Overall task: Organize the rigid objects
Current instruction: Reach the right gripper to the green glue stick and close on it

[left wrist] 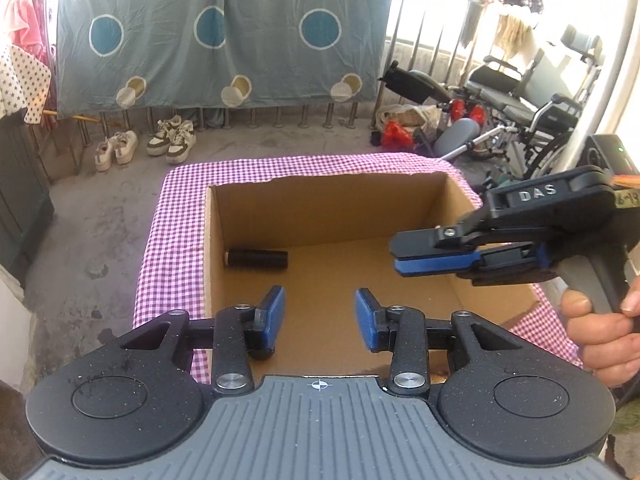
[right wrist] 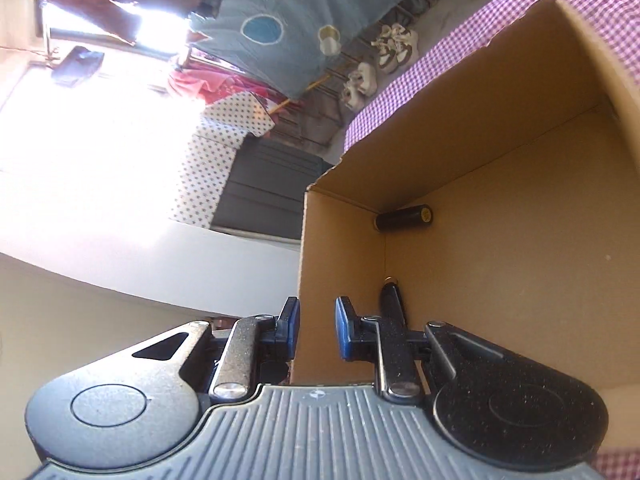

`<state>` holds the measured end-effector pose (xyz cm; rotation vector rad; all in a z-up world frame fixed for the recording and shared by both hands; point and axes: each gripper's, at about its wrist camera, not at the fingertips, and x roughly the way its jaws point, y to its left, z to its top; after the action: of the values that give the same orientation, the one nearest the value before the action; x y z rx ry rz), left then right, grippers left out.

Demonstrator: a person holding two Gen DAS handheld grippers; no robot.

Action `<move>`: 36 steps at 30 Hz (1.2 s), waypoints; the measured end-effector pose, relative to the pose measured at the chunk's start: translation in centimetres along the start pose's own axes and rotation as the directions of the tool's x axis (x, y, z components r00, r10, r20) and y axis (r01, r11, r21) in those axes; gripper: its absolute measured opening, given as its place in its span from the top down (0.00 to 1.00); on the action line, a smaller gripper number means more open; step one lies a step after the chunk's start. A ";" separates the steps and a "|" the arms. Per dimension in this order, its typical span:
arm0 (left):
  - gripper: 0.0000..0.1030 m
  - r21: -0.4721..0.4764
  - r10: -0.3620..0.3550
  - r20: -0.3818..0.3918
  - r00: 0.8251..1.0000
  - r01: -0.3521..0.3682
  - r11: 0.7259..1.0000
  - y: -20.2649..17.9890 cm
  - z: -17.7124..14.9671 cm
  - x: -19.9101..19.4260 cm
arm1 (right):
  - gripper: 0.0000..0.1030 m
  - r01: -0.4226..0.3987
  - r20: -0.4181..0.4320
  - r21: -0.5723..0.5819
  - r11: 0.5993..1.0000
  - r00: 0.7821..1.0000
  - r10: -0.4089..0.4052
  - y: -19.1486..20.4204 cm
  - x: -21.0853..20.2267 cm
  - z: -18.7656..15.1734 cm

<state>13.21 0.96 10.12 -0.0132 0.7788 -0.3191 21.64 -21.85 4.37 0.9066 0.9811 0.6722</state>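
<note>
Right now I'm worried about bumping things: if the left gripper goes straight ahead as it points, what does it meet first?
Probably the bare floor of the cardboard box; the left gripper aims there, with the black cylinder off to its left. Depth is uncertain.

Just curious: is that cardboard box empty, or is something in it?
Not empty. A black cylinder lies on its side inside the cardboard box; the right wrist view shows another dark object.

From here I can't make out the slim black object [right wrist: 394, 303] in the cardboard box [right wrist: 520, 208], its lower end hidden behind my right tongs [right wrist: 317, 327], and the hand [left wrist: 604, 332] is cut by the frame edge.
</note>
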 end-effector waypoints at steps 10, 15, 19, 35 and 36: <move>0.59 0.060 -0.166 -0.049 0.985 0.169 0.984 -4.8 -5.7 -1.2 | 0.79 0.000 0.196 0.127 0.992 0.980 -0.025 -6.5 -9.7 -11.0; 0.59 0.100 -0.193 -0.143 0.971 0.209 0.973 -7.7 -8.8 1.7 | 0.79 0.047 0.205 0.233 0.971 0.974 -0.097 -10.4 -8.1 -14.3; 0.59 0.144 -0.166 -0.194 0.967 0.195 0.970 -9.9 -10.4 4.4 | 0.79 0.070 0.182 0.263 0.962 0.976 -0.121 -12.2 -7.4 -15.0; 0.60 0.171 -0.148 -0.293 0.945 0.204 0.964 -12.3 -12.3 10.6 | 0.78 0.156 0.145 0.252 0.955 0.970 -0.196 -14.3 -4.0 -12.7; 0.60 0.167 -0.168 -0.295 0.941 0.224 0.960 -12.4 -12.3 10.6 | 0.78 0.157 0.144 0.253 0.955 0.970 -0.198 -14.4 -4.0 -12.6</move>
<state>8.30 -12.62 -4.40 0.1457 1.0253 -0.5981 9.70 -27.76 -9.97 1.0541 0.9915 0.3213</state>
